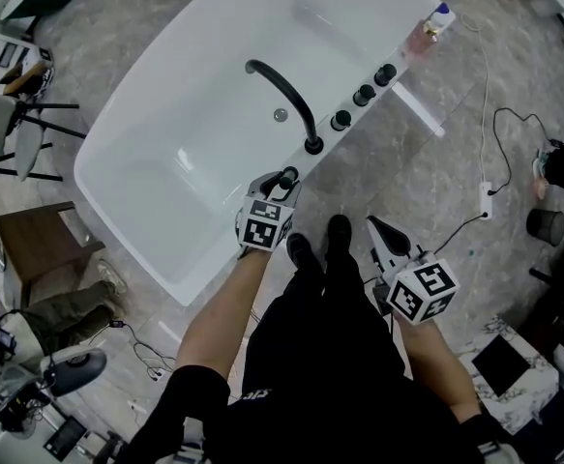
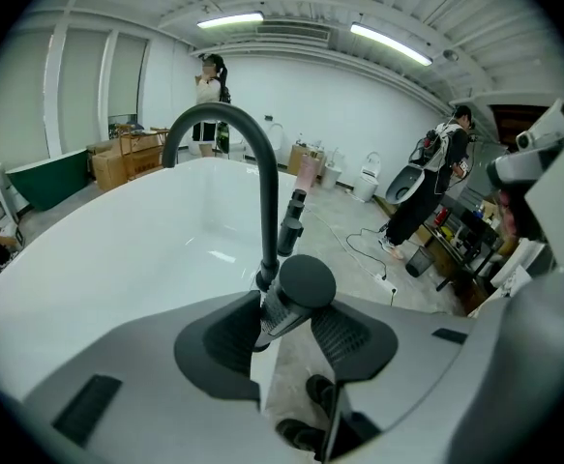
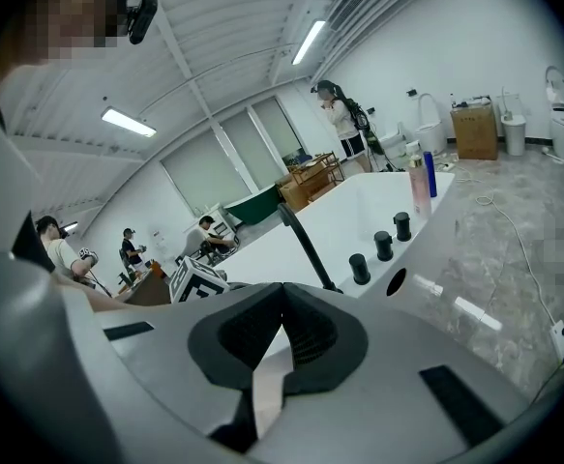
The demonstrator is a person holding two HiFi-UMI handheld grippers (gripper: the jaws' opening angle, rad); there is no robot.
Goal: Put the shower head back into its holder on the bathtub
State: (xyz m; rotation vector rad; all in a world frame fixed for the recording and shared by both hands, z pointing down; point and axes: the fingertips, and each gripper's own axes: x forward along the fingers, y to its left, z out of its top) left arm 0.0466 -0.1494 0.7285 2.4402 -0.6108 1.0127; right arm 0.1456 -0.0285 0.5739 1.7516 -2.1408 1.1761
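In the head view the left gripper [image 1: 280, 184] sits at the near rim of the white bathtub [image 1: 185, 143], just below and left of the base of the black arched faucet [image 1: 283, 93]. Its own view shows the shower head [image 2: 306, 280] standing on that rim between the pads. The jaws are partly spread, with a thin gap beside the ribbed handle rather than a firm squeeze. Three black knobs [image 1: 364, 95] line the rim toward the upper right. The right gripper [image 1: 378, 228] hangs over the grey floor at lower right, well apart from the tub, its jaws together on nothing.
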